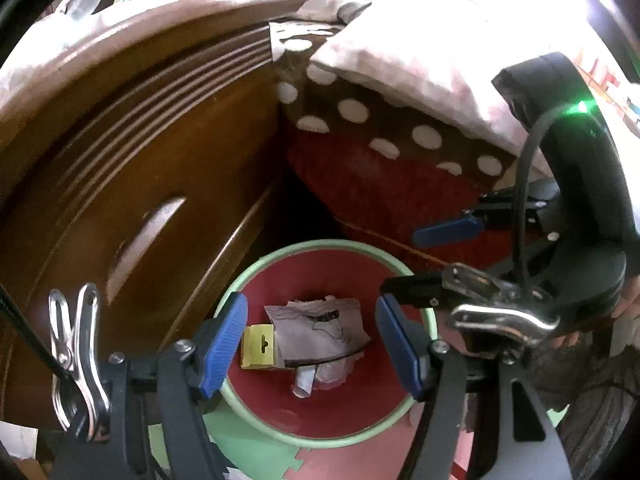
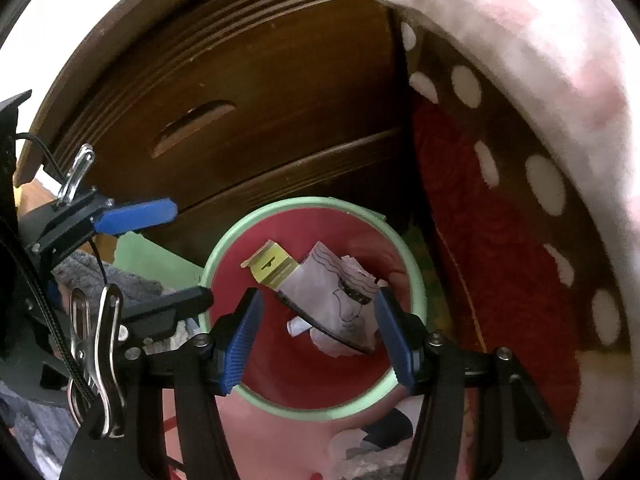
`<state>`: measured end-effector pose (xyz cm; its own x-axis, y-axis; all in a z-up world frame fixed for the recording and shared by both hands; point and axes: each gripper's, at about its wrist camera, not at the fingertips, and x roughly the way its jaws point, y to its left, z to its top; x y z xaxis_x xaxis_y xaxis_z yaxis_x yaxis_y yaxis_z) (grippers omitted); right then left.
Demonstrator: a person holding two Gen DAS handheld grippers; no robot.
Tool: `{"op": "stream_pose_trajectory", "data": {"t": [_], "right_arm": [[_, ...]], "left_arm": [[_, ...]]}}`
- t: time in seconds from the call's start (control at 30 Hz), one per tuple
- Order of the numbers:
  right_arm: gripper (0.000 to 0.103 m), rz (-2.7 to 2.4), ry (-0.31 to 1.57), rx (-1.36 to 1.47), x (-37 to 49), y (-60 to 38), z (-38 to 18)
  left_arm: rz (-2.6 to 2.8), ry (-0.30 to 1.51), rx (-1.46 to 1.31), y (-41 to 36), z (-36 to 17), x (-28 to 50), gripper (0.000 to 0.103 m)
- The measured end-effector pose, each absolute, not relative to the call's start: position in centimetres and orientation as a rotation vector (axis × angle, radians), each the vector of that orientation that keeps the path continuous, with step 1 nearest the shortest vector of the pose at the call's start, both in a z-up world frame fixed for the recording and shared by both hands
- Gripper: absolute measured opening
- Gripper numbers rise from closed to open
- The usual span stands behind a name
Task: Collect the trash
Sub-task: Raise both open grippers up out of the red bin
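A red bin with a pale green rim stands on the floor. Inside lie a crumpled printed paper, a yellow hang-tab card and a small white roll. My left gripper hovers above the bin's mouth, open, with nothing between its blue pads. My right gripper hangs beside it over the same bin, open and holding nothing.
A dark wooden drawer cabinet stands right behind the bin. A bed with a brown polka-dot cover and red blanket closes the right side. Foam puzzle mat covers the floor; scraps lie near the bin.
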<state>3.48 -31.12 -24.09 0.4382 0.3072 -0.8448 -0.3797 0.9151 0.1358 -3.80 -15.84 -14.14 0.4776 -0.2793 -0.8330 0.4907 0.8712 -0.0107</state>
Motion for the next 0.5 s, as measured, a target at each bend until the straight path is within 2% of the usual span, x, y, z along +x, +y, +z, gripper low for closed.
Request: {"op": "stream_pose_trajectory", "data": {"t": [0.5], "right_arm": [[0.059, 0.462, 0.937, -0.084, 2.4, -31.0, -20.6]], "left_arm": [[-0.441, 0.912, 0.238, -15.7, -11.1, -3.9, 0.070]]}}
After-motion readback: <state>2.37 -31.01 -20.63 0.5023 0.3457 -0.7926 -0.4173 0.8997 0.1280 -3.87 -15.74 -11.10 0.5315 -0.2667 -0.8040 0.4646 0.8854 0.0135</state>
